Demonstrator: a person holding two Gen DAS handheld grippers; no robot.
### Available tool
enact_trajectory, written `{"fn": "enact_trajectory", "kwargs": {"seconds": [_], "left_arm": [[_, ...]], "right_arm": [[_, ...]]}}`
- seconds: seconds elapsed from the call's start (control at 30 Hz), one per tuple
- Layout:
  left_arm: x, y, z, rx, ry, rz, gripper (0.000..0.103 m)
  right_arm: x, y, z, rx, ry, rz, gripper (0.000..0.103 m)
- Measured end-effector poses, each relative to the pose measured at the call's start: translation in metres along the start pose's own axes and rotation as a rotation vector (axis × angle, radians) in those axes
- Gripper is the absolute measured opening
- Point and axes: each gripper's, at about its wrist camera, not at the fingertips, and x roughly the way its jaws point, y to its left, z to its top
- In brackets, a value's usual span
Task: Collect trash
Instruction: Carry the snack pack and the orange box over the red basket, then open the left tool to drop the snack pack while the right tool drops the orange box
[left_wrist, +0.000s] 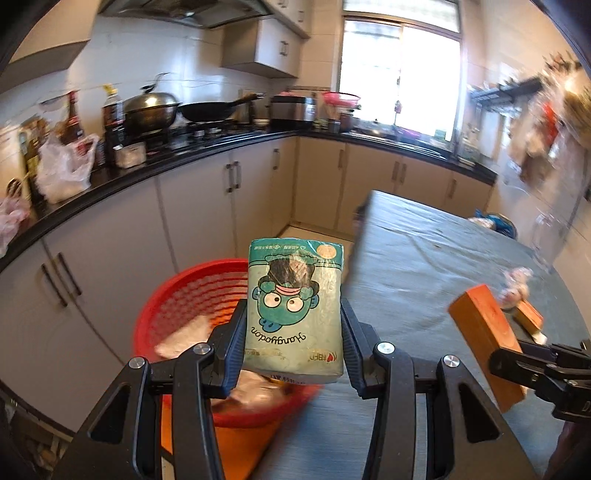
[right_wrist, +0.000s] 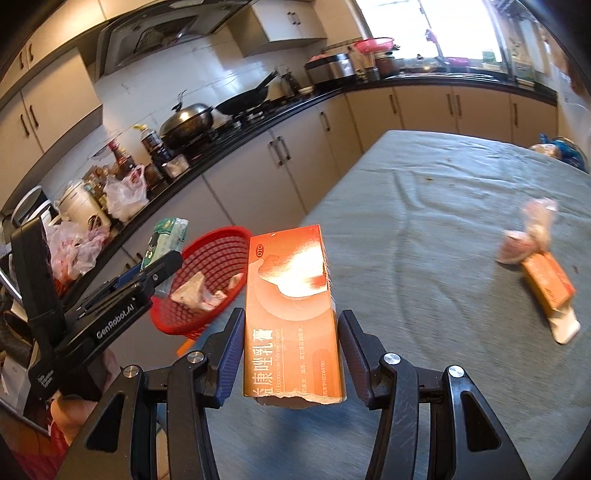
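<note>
- My left tongs (left_wrist: 293, 332) are clamped on the tissue pack (left_wrist: 295, 310), pads on its two long sides, at the lower middle of the left wrist view, just over the near rim of the red basket (left_wrist: 177, 295).
- I judge that pack light and soft: plastic film over paper, so it gives under the pads and the film may slide. Holding it across the middle, as I do, looks the safest place.
- It is pale green with a teal cartoon face in a dark hat, printed upside down from my side, the film creased and glossy.
- My right tongs (right_wrist: 291, 354) are clamped on the orange carton (right_wrist: 291, 306), low in the middle of the right wrist view, above the grey-green cloth of the desk (right_wrist: 424, 221).
- I take the carton for light and probably empty: thin card, stiff along its edges but easy to crush on the flat faces. Its near end is torn ragged, so I would grip mid-length on the narrow sides.
- It is a long orange medicine box with a shiny patch catching the light and white lettering.
- Further out, the basket sits at the left of the desk's edge with crumpled white paper (right_wrist: 195, 291) already in it.
- At the right of that view a smaller orange box (right_wrist: 550, 284) and a crumpled wrapper (right_wrist: 528, 236) lie touching on the cloth, blurred, not yet collected.
</note>
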Motion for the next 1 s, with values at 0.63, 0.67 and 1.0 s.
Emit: {"fn": "enact_trajectory", "kwargs": {"seconds": [0.63,0.67,1.0], "left_arm": [[0.033,0.091,-0.004,-0.111,0.083,-0.019,0.045],[0.035,0.089,-0.005,-0.108,0.088,-0.024,0.045],[0.055,0.085,-0.008,-0.090,0.127,-0.037,0.045]], "right_arm": [[0.084,0.066,0.041,0.026,0.109,0.142,0.055],[0.090,0.068,0.043,0.039,0.118,0.153,0.055],[0.138,0.068,0.049,0.107,0.177,0.153,0.055]]}}
